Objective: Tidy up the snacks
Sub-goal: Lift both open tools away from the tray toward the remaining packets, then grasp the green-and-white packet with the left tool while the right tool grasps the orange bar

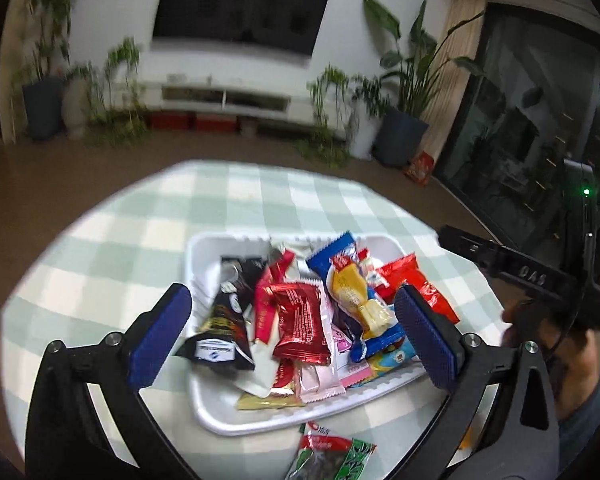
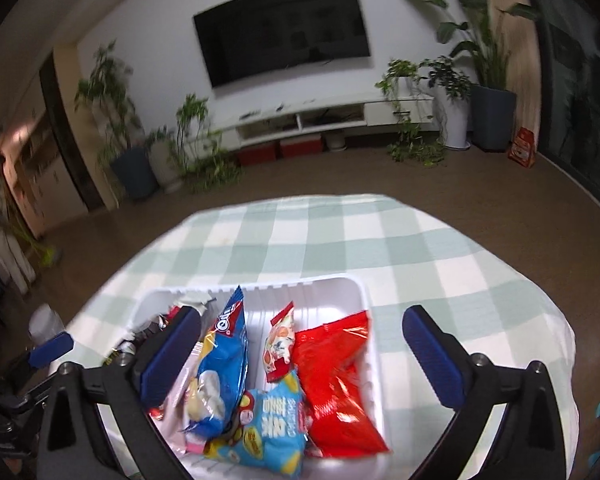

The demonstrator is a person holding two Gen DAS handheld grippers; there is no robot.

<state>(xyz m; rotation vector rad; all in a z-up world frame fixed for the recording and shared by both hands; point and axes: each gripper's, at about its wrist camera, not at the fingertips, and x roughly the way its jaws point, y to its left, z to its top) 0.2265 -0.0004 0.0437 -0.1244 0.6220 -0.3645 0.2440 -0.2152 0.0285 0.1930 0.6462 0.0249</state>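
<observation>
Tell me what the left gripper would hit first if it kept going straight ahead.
Probably the red foil snack packet on top of the pile in the white tray; it sits between the open left gripper fingers, though depth is unclear.

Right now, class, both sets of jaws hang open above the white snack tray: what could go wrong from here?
1. The black packet overhangs the white plastic tray's rim and may slip out.
2. The green-and-red packet lies outside on the checked cloth, easily missed.
</observation>
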